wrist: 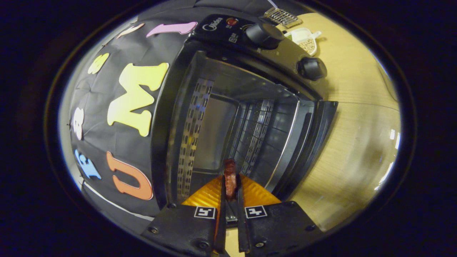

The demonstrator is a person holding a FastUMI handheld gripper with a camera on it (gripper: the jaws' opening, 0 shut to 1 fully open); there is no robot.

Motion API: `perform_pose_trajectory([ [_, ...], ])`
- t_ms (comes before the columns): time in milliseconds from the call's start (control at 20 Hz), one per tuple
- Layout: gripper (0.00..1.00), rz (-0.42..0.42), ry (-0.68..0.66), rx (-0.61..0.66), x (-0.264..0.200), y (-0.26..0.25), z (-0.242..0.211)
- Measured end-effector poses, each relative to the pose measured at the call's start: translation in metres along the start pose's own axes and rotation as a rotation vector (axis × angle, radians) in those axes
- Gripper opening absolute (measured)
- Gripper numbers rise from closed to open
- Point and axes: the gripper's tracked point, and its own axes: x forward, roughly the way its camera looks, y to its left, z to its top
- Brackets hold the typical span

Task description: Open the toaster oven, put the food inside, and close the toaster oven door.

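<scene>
The food (230, 177) is a small, dark red-brown piece, long and thin, maybe a bit of sausage or meat. I think it is light and a little soft, and maybe greasy, so it could slip or get squashed if I squeeze too hard. Holding it by its two long sides, near the middle, looks like the best way. That is how I hold it now: my gripper (230, 185) is almost closed, and my two fingers (222, 194) press on the food from both sides, with its tip poking out past them. The orange parts of my fingers sit on each side of it. Just beyond the food is the toaster oven (214, 117). Its door (314, 142) is open, and I am looking right into the dark inside with its metal walls full of little holes. The knobs (311, 68) are on the front panel. The toaster oven sits on a wooden table (357, 142). Farther off on the table is a small white dish (307, 41) with something pale in it.
</scene>
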Motion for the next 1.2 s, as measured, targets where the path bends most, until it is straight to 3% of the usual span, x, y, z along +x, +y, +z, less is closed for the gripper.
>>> perform_pose_trajectory([
  [200,0.18,-0.072,-0.014,-0.038,0.01,-0.023,0.004],
  [400,0.29,-0.132,-0.034,-0.341,0.01,-0.027,0.012],
  [500,0.39,-0.157,-0.04,-0.47,0.008,-0.024,0.015],
  [700,0.75,-0.203,-0.056,-0.712,0.003,-0.029,0.025],
  [750,0.9,-0.209,-0.056,-0.763,-0.001,-0.028,0.026],
  [800,0.94,-0.215,-0.066,-0.802,-0.005,-0.028,0.029],
  [950,0.95,-0.226,-0.079,-0.903,-0.019,-0.024,0.035],
  [1200,0.97,-0.218,-0.038,-0.957,-0.047,-0.013,0.034],
])
